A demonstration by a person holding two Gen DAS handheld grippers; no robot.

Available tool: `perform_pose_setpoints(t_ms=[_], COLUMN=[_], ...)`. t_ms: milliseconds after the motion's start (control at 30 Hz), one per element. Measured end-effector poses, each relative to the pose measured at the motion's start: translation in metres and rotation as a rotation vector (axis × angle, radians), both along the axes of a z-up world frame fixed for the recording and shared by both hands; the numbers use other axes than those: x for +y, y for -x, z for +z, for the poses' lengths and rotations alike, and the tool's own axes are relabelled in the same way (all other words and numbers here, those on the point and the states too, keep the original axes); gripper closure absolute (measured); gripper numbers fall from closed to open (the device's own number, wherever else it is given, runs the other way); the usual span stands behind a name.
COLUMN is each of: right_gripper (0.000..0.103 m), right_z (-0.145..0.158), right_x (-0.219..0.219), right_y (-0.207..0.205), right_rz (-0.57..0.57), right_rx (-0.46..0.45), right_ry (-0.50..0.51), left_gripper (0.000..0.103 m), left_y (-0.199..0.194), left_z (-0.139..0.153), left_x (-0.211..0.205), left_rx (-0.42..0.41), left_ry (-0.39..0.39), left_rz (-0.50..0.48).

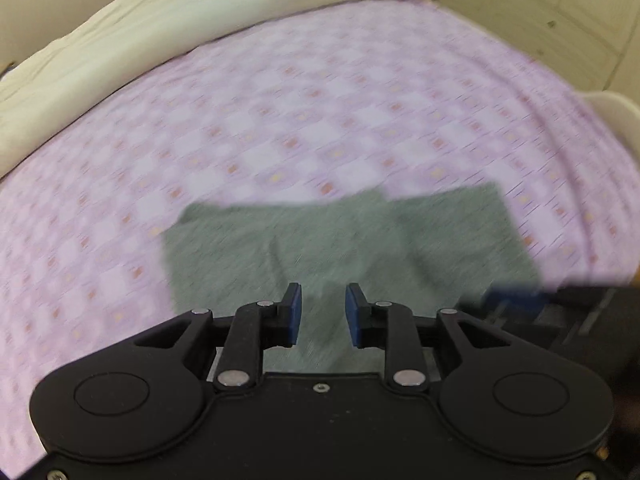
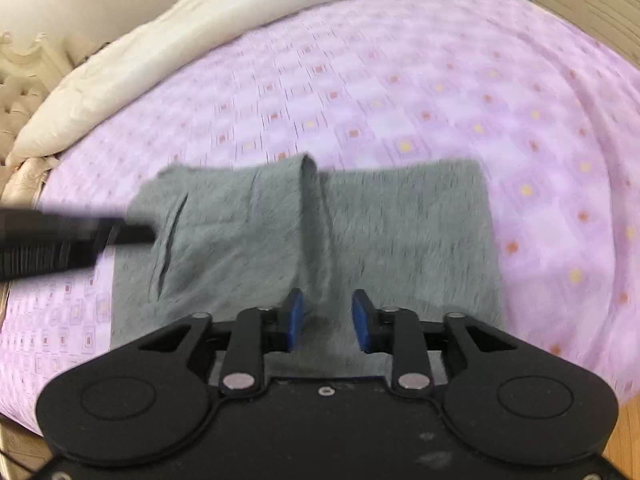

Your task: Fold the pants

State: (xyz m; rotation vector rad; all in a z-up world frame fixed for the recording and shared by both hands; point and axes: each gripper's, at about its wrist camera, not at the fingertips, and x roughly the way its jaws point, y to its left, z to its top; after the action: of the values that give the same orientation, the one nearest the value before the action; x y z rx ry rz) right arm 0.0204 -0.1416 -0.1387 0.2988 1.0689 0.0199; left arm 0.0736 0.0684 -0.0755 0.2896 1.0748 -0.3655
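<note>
A wide bed (image 2: 400,80) covered with a lilac sheet printed in small pink and yellow squares carries everything here. A bulky cream duvet (image 2: 160,48) is heaped along its far edge, and pale wooden panelling (image 1: 560,20) stands beyond the bed's far right corner.

The grey, soft-knit pants (image 2: 320,232) lie flat on the sheet near the bed's close edge, already doubled into a broad rectangle. Its long axis runs left to right across both views, crosswise to the direction in which the claws point. A raised crease (image 2: 310,200) runs front to back through the middle and splits the rectangle into two halves, and a slit pocket (image 2: 172,240) marks the left half.

The right claw (image 2: 326,320), black with blue pads, hangs just over the near edge of the pants, almost in line with the crease, its pads apart and holding nothing. The left claw (image 1: 322,316) is likewise parted and empty, above the near middle of the pants (image 1: 340,240). In the right wrist view it shows as a dark blur reaching in from the left, level with the pocket end, so it looks the nearer one to that end.

Motion blur hides whether either claw touches the cloth. The coming move probably turns on this: the cloth stretches sideways, so the left end would be carried rightward over the crease.
</note>
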Motion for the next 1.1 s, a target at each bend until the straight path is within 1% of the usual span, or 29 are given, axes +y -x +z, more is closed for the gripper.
perform_pose_setpoints(t_ms=[33, 133, 200, 267, 333, 367, 433, 500, 533, 567, 600, 633, 667, 700, 767, 800, 900, 933, 967, 1000, 1033, 1067, 1100], right_gripper=[0.063, 0.058, 0.057, 0.055, 0.053, 0.053, 0.050, 0.049, 0.052, 0.052, 0.051, 0.049, 0.049, 0.049, 0.049, 0.049, 0.049, 0.049, 0.049, 0.054, 0.074, 0.089, 0.091], right_z=[0.001, 0.000, -0.005, -0.016, -0.029, -0.038, -0.052, -0.055, -0.055, -0.050, -0.045, -0.039, -0.039, -0.042, -0.052, -0.055, -0.057, -0.056, -0.054, -0.051, -0.045, -0.034, -0.020], right_x=[-0.005, -0.014, -0.013, -0.011, -0.003, -0.003, -0.005, -0.008, -0.008, -0.009, -0.012, -0.018, -0.023, -0.027, -0.027, -0.025, -0.011, -0.004, 0.003, 0.011, 0.017, 0.025, 0.033], right_y=[-0.003, -0.022, -0.038, -0.058, -0.075, -0.080, -0.086, -0.086, -0.087, -0.087, -0.084, -0.078, -0.074, -0.072, -0.073, -0.072, -0.075, -0.077, -0.078, -0.080, -0.081, -0.082, -0.081], right_rz=[0.007, 0.031, 0.032, 0.029, 0.026, 0.021, -0.006, -0.028, -0.023, -0.013, -0.035, -0.086, -0.120, -0.127, -0.095, -0.077, -0.052, -0.038, -0.023, 0.002, 0.030, 0.065, 0.094], right_rx=[-0.013, -0.028, -0.011, 0.023, 0.092, 0.131, 0.169, 0.172, 0.175, 0.181, 0.164, 0.129, 0.112, 0.129, 0.195, 0.211, 0.222, 0.233, 0.238, 0.229, 0.212, 0.182, 0.159], right_ry=[-0.014, -0.079, -0.128, -0.181, -0.187, -0.192, -0.224, -0.261, -0.262, -0.234, -0.196, -0.183, -0.203, -0.246, -0.316, -0.350, -0.426, -0.422, -0.390, -0.349, -0.308, -0.258, -0.198], left_gripper=[0.068, 0.068, 0.068, 0.068, 0.068, 0.068, 0.068, 0.068, 0.068, 0.068, 0.068, 0.068, 0.068, 0.068, 0.068, 0.068, 0.068, 0.068, 0.068, 0.068, 0.068, 0.068, 0.068], left_y=[0.003, 0.004, 0.006, 0.009, 0.015, 0.017, 0.025, 0.031, 0.034, 0.035, 0.037, 0.038, 0.040, 0.040, 0.040, 0.039, 0.041, 0.042, 0.044, 0.046, 0.049, 0.052, 0.056], left_z=[-0.001, -0.015, -0.023, -0.028, -0.027, -0.027, -0.028, -0.029, -0.030, -0.030, -0.030, -0.030, -0.030, -0.031, -0.030, -0.032, -0.030, -0.030, -0.030, -0.030, -0.030, -0.031, -0.032], left_x=[0.009, 0.044, 0.062, 0.078, 0.089, 0.091, 0.096, 0.099, 0.100, 0.101, 0.101, 0.099, 0.098, 0.098, 0.096, 0.095, 0.092, 0.091, 0.090, 0.087, 0.084, 0.080, 0.074], left_rx=[0.009, 0.056, 0.096, 0.127, 0.142, 0.146, 0.154, 0.159, 0.158, 0.159, 0.158, 0.152, 0.150, 0.157, 0.166, 0.165, 0.155, 0.155, 0.156, 0.158, 0.159, 0.159, 0.154], left_ry=[-0.026, -0.095, -0.108, -0.112, -0.109, -0.108, -0.102, -0.103, -0.101, -0.101, -0.104, -0.103, -0.094, -0.076, -0.058, -0.057, -0.040, -0.032, -0.026, -0.023, -0.022, -0.020, -0.016], left_rz=[0.030, 0.141, 0.214, 0.266, 0.297, 0.305, 0.305, 0.301, 0.297, 0.293, 0.286, 0.284, 0.282, 0.277, 0.269, 0.267, 0.251, 0.247, 0.239, 0.227, 0.209, 0.186, 0.154])
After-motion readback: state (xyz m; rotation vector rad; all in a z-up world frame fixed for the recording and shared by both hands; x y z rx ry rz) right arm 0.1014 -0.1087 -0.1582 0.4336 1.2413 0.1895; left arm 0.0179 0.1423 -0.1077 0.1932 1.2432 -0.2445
